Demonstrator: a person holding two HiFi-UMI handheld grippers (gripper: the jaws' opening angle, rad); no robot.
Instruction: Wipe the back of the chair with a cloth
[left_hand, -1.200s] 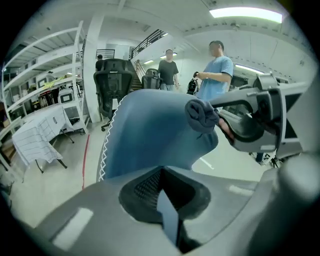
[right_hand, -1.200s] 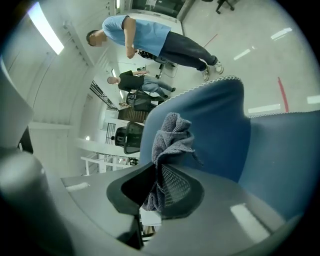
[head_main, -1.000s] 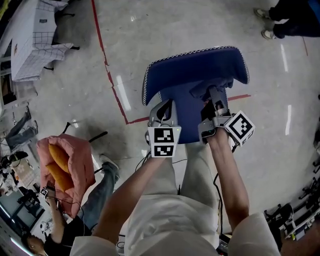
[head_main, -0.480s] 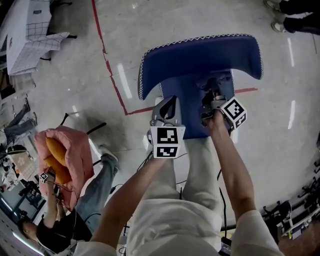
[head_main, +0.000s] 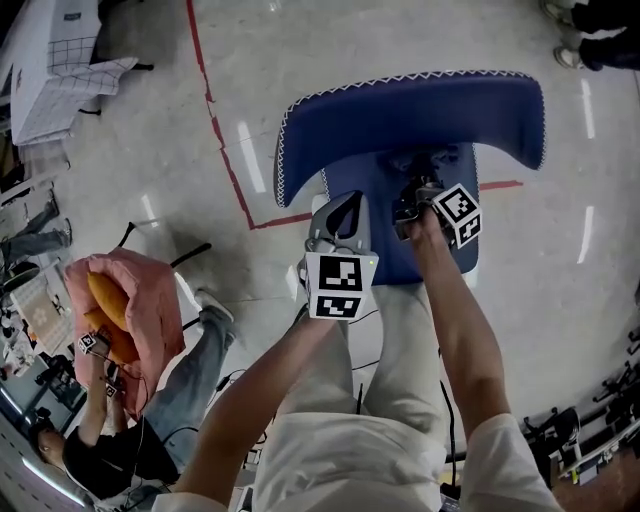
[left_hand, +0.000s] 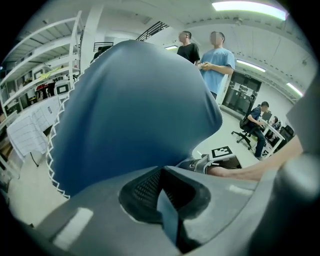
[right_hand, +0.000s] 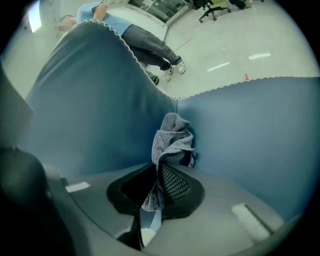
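Observation:
The blue chair back (head_main: 400, 115), edged with white zigzag stitching, fills the middle of the head view. My right gripper (head_main: 410, 197) is shut on a grey cloth (right_hand: 170, 137). The bunched cloth is pressed against the blue fabric (right_hand: 250, 135) in the right gripper view, near a fold in the chair back. My left gripper (head_main: 338, 207) sits beside the chair's left side. Its jaws (left_hand: 162, 200) are shut with nothing between them, and the chair back (left_hand: 135, 115) looms just ahead.
A red tape line (head_main: 225, 160) runs across the glossy floor left of the chair. A seated person holds a pink bag (head_main: 135, 310) at the lower left. A table with a checked cover (head_main: 60, 70) stands at the upper left. Two people (left_hand: 217, 55) stand beyond the chair.
My right gripper with the cloth has slid farther up the chair back, away from my body. The left gripper has barely shifted.

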